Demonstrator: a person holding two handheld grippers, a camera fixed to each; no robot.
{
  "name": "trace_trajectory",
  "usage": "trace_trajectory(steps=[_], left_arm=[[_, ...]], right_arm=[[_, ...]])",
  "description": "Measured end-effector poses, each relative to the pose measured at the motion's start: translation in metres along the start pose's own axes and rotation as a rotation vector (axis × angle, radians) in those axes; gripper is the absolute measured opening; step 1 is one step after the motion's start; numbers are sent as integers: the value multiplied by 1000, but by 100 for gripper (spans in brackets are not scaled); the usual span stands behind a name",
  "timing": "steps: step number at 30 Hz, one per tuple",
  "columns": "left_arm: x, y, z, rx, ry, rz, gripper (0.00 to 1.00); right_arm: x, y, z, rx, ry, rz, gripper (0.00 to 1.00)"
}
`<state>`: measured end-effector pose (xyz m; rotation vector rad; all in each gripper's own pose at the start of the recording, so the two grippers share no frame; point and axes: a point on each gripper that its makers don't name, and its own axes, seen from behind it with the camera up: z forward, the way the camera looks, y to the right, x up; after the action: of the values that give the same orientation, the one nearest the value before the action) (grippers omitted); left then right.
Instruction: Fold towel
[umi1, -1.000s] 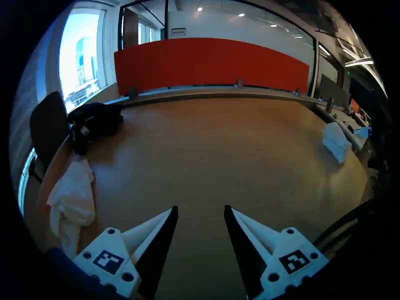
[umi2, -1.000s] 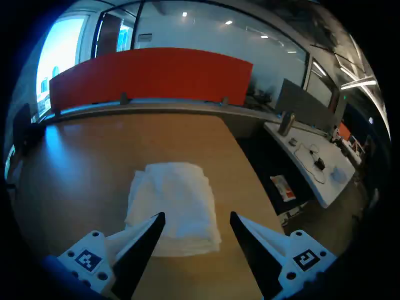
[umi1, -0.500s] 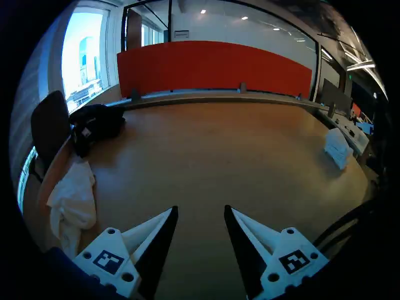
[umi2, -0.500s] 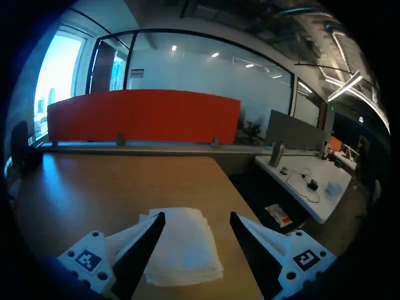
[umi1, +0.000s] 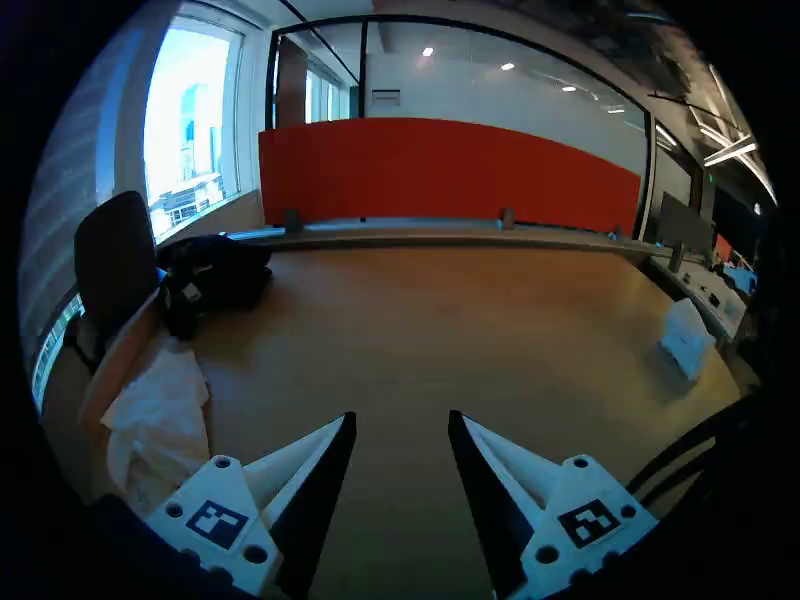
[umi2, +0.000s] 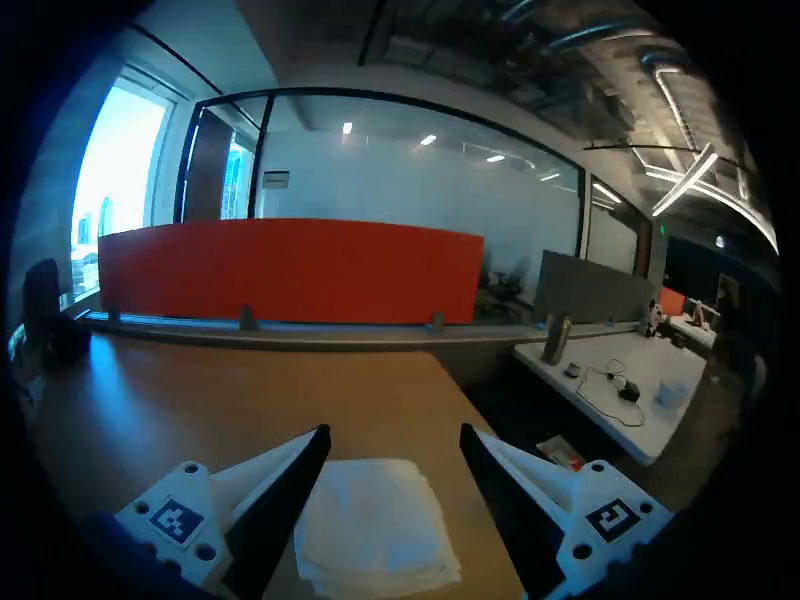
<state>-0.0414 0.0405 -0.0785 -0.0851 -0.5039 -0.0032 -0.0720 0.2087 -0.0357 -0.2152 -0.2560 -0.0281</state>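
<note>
Towel (umi2: 375, 525), white and folded into a flat stack, is seen at the lower centre of the right gripper view, laid on the wooden table (umi2: 180, 400) near its right-hand edge. The right gripper (umi2: 393, 440) is held over it, jaws set apart with nothing clamped. The towel is framed in the gap between the 2 fingers (umi2: 280, 490), and no contact with either can be made out. Across the middle of that frame a red partition (umi2: 290, 270) is stretched along the far side of the table. A white desk (umi2: 620, 395) carrying a dark bottle (umi2: 553, 340) is placed at the right.

In the left gripper view, the left gripper (umi1: 400, 425) is shown at the bottom centre, jaws likewise parted and empty, above bare tabletop. The folded towel (umi1: 688, 340) is found at the far right of this frame, close to the table's edge and well apart from these fingers. A crumpled cream cloth (umi1: 160, 425) is draped at the lower left, by the table's left edge. Above it in the frame a black bag (umi1: 215, 275) is set on the table, just beside a dark chair (umi1: 112, 262). A bright window (umi1: 190, 130) is seen at the upper left.
</note>
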Motion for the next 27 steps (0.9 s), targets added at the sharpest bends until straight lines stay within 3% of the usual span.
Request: trace_trajectory(steps=[9, 17, 27], left_arm=[[46, -20, 0, 55, 130, -39, 67], [73, -23, 1, 58, 197, -27, 67], [100, -25, 7, 60, 255, -23, 67]], right_arm=[[11, -10, -1, 23, 27, 4, 100], [25, -23, -2, 53, 51, 3, 100], [50, -60, -4, 117, 98, 7, 100]])
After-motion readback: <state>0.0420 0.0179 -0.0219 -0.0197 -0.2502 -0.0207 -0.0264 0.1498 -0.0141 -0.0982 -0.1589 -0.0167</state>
